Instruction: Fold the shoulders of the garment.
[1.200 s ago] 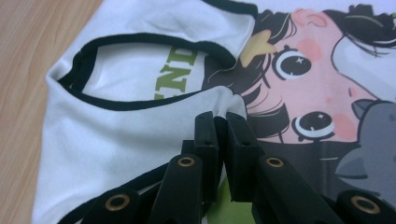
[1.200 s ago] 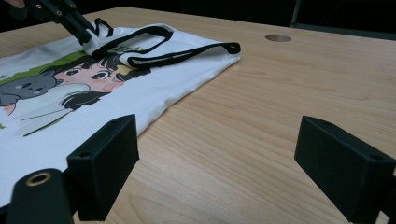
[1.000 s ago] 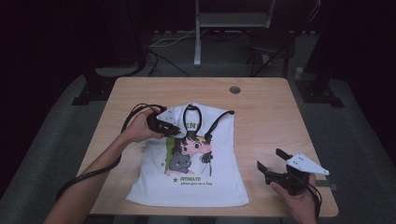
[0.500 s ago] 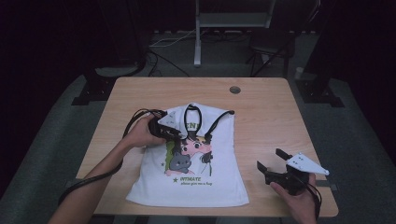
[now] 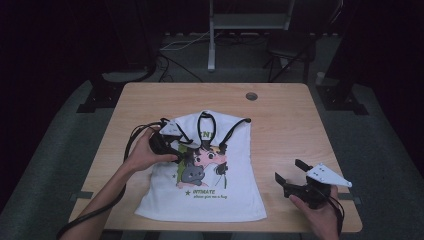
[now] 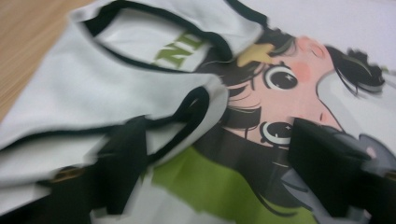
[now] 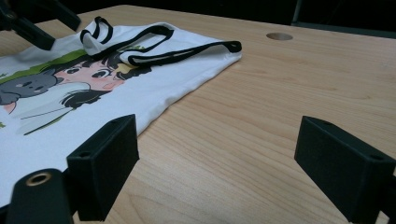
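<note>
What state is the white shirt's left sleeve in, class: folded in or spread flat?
Folded in. On the shirt, the sleeve lies doubled over the print, its black hem between the open left gripper jaws.

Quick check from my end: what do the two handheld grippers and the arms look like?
Both are black. The left gripper trails a black cable that loops on the table. The right gripper carries a grey three-cornered plate on top. Each has two blocky black jaws. The forearms are bare, with no sleeves showing.
</note>
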The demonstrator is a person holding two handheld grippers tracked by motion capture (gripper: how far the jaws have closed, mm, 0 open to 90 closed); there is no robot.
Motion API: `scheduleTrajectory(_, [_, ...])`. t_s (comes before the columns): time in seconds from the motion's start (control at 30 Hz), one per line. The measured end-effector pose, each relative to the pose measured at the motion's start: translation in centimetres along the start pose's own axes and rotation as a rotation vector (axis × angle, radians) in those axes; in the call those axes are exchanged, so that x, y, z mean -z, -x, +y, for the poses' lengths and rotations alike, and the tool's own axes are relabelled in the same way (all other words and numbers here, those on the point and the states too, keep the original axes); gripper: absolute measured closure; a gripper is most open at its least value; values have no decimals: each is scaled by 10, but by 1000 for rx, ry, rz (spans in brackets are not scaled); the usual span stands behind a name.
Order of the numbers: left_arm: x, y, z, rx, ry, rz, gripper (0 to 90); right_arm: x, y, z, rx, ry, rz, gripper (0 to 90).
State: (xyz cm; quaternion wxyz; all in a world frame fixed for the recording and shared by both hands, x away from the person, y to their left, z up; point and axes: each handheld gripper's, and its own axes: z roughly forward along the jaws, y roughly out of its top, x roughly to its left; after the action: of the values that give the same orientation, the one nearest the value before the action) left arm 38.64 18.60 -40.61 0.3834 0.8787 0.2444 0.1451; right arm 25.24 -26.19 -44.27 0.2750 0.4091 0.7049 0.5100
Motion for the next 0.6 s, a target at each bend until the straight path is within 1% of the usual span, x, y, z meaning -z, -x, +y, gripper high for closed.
scheduleTrajectory(0.03, [4,1,-3,13,18,10,194,0,0,0,0,0,1,131])
scheduleTrajectory(0.1, [17,7,-12,42,69,36,194,0,0,0,-2,0,1,130])
scheduleTrajectory(0.13, [23,9,-17,62,98,44,194,0,0,0,-2,0,1,130])
scheduleTrajectory(0.17, [27,11,-20,77,117,52,193,0,0,0,-2,3,2,130])
scheduleTrajectory(0.23, [37,14,-31,114,167,88,194,0,0,0,0,-1,2,130])
scheduleTrajectory(0.27, [37,14,-31,114,167,88,194,0,0,0,0,-1,2,130])
scheduleTrajectory(0.3, [44,14,-39,154,214,113,194,0,0,0,3,-3,3,131])
scheduleTrajectory(0.4, [54,15,-55,217,282,151,194,0,0,0,-1,2,4,130])
scheduleTrajectory(0.5, [59,15,-68,262,320,185,194,0,0,0,2,0,2,130])
scheduleTrajectory(0.6, [63,16,-78,290,343,210,194,0,0,0,-1,0,2,130])
